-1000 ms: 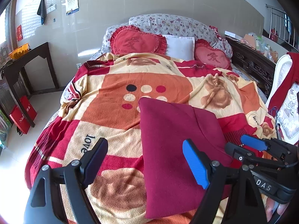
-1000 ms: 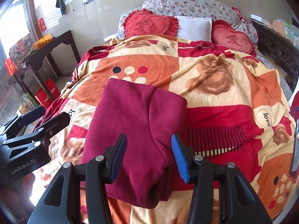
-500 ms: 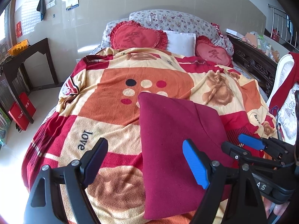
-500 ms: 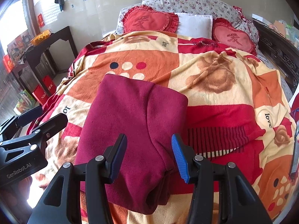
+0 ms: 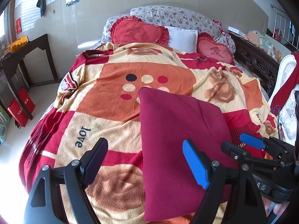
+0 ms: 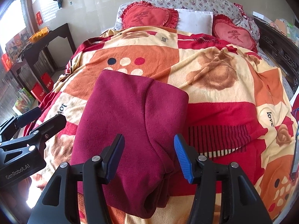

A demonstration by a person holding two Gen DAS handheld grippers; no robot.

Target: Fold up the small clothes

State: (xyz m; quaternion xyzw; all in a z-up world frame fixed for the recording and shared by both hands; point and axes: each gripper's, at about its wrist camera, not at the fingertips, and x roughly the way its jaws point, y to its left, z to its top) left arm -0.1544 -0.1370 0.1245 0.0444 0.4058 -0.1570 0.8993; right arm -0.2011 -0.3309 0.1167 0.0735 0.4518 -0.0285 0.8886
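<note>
A folded dark red garment (image 5: 173, 141) lies flat on the patterned blanket (image 5: 104, 100) near the bed's front edge; it also shows in the right wrist view (image 6: 129, 123). My left gripper (image 5: 144, 164) is open and empty, held above the garment's left edge. My right gripper (image 6: 149, 156) is open and empty, held above the garment's near right part. Each gripper shows in the other's view: the right one (image 5: 248, 147) and the left one (image 6: 40, 118).
Two red heart cushions (image 5: 138, 31) and a white pillow (image 5: 183, 37) lie at the head of the bed. A dark side table (image 5: 22, 56) and red bags (image 5: 20, 108) stand on the left. A carved dark bed frame (image 5: 257, 63) runs along the right.
Both grippers have drawn back and up a little from the garment, staying open. The garment has not moved.
</note>
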